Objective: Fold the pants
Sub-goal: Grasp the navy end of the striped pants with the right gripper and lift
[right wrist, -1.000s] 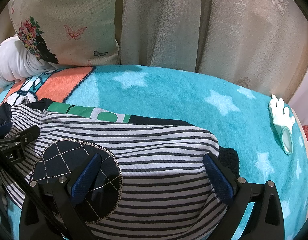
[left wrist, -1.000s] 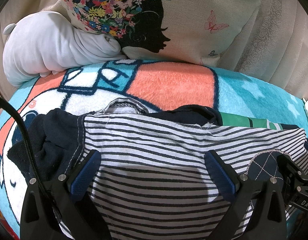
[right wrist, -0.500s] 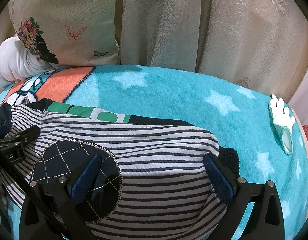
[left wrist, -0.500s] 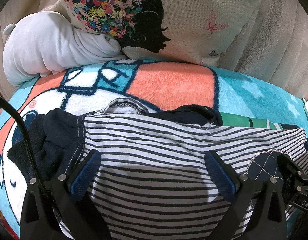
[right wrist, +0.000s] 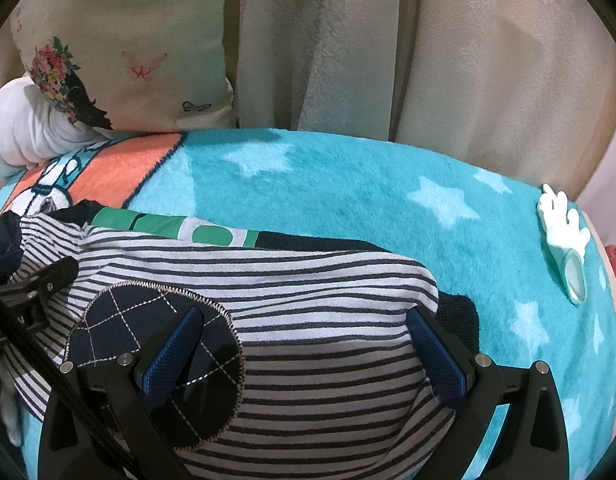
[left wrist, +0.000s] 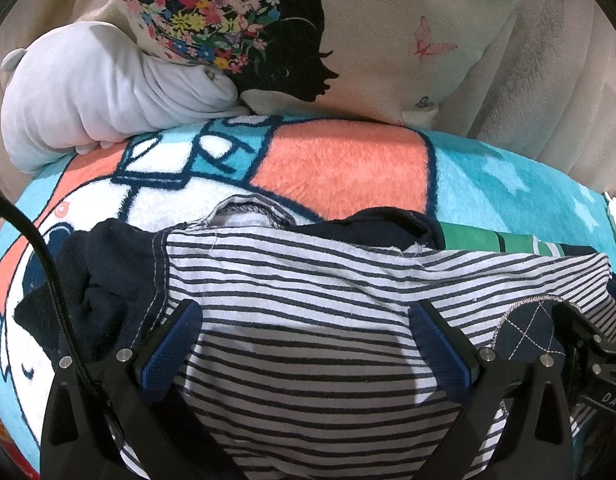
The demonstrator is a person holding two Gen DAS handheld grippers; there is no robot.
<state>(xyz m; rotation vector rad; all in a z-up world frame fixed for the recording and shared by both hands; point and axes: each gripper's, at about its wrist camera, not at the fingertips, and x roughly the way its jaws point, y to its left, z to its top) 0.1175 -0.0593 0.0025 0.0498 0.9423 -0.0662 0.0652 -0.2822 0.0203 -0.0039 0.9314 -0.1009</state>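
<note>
The striped pants with navy parts lie folded on a turquoise cartoon blanket; they also show in the right wrist view, with a round navy knee patch. My left gripper is open, its blue-padded fingers wide apart over the striped cloth near the navy waistband. My right gripper is open over the pants' right end, its left finger above the patch. Each gripper shows at the edge of the other's view.
A floral silhouette cushion and a white plush toy rest at the blanket's back left. Cream curtains hang behind. A small white and mint hand-shaped object lies at the blanket's right edge.
</note>
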